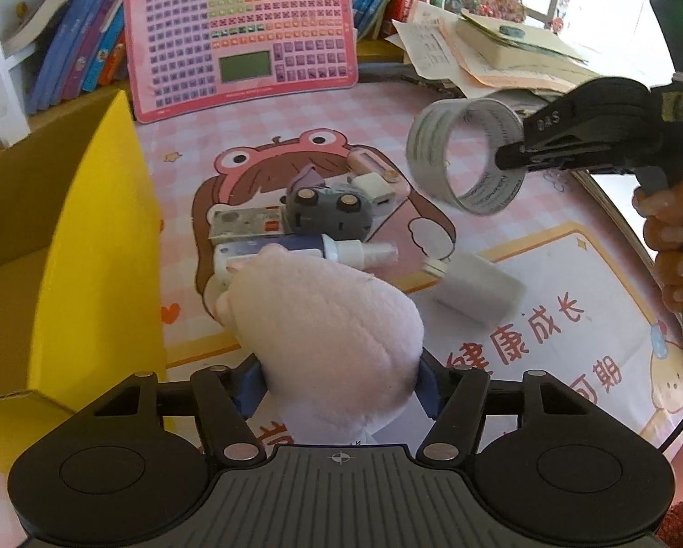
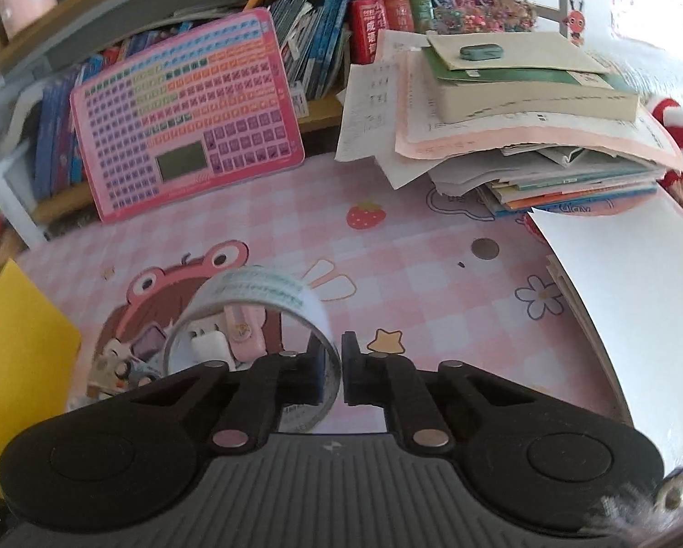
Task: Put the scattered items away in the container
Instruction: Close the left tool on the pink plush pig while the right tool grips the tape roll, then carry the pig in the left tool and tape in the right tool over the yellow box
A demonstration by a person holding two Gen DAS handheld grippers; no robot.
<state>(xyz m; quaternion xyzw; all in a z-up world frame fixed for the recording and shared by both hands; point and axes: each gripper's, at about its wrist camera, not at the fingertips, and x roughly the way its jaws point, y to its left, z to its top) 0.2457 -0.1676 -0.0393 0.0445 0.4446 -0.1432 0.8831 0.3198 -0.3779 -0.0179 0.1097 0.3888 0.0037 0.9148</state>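
My left gripper (image 1: 339,388) is shut on a pink plush toy (image 1: 332,329); its blue pads (image 1: 250,388) press both sides of the toy low over the pink mat. Behind the plush lie a spray bottle (image 1: 341,249), a grey toy car (image 1: 328,214), a white charger (image 1: 375,185) and a white cylinder (image 1: 478,290). The yellow cardboard box (image 1: 99,246) stands open at the left. My right gripper (image 2: 341,374) is shut on the wall of a clear tape roll (image 2: 259,292), held above the mat. The left wrist view shows this tape roll (image 1: 467,155) and right gripper (image 1: 515,155) at upper right.
A pink learning tablet (image 2: 186,114) leans on the bookshelf at the back. A stack of books and papers (image 2: 524,105) fills the back right, and a white sheet (image 2: 638,297) overhangs the right edge. The box's yellow corner (image 2: 17,342) is at the left. A hand (image 1: 670,237) grips the right tool.
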